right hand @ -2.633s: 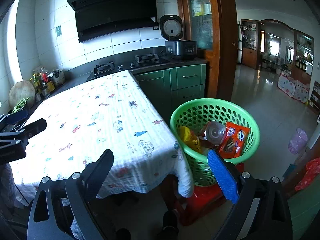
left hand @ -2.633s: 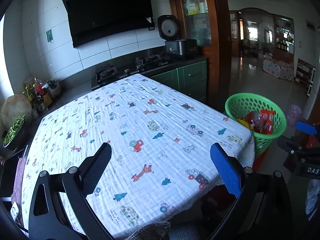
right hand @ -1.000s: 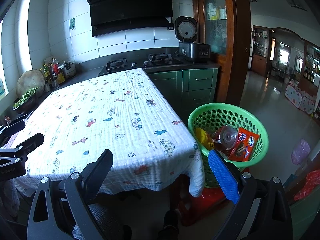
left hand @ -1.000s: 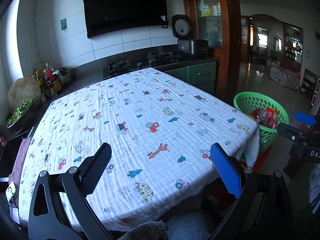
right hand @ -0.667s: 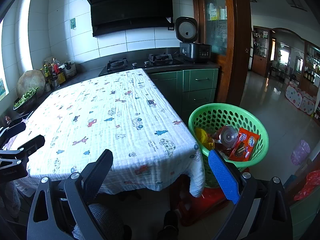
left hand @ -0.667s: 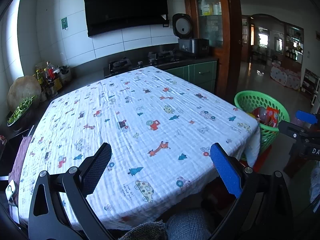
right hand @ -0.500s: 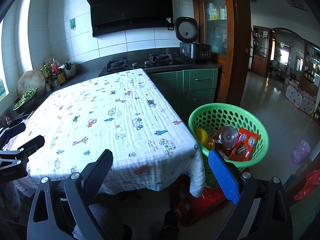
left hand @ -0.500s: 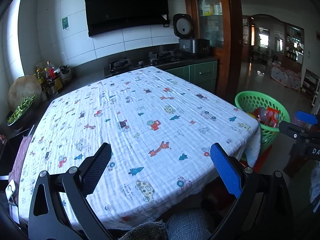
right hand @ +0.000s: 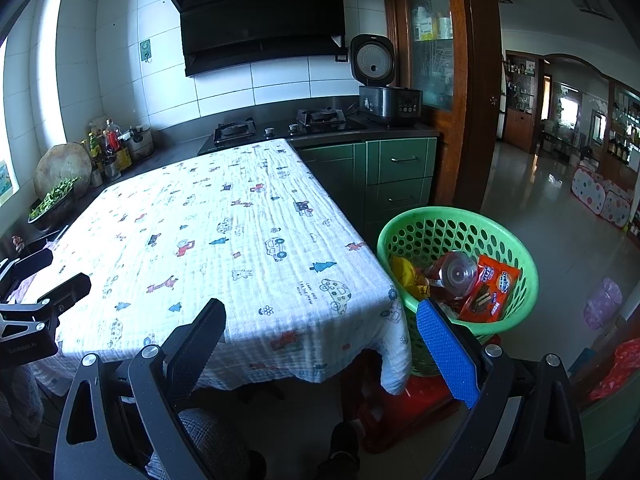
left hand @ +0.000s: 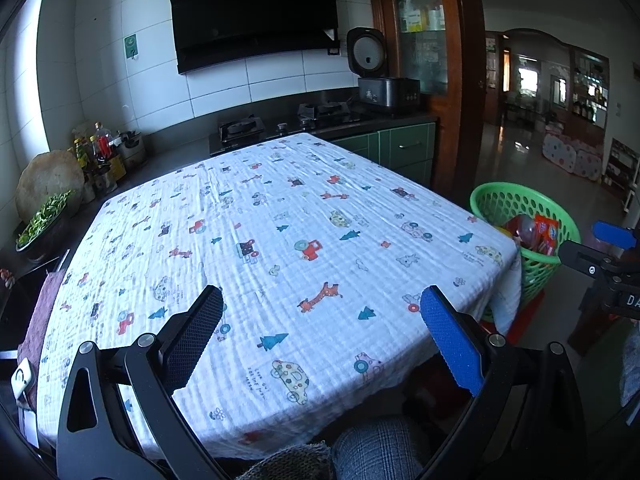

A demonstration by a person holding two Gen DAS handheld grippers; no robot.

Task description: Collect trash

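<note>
Both wrist views share table (left hand: 320, 240), basket (right hand: 516, 240).

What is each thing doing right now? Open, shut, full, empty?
Left gripper: open, holding nothing.
Right gripper: open, holding nothing.
Green plastic basket: upright, trash inside.
Orange snack wrapper: lying in the basket.
Rice cooker: lid up.
Patterned white tablecloth: spread flat.
</note>
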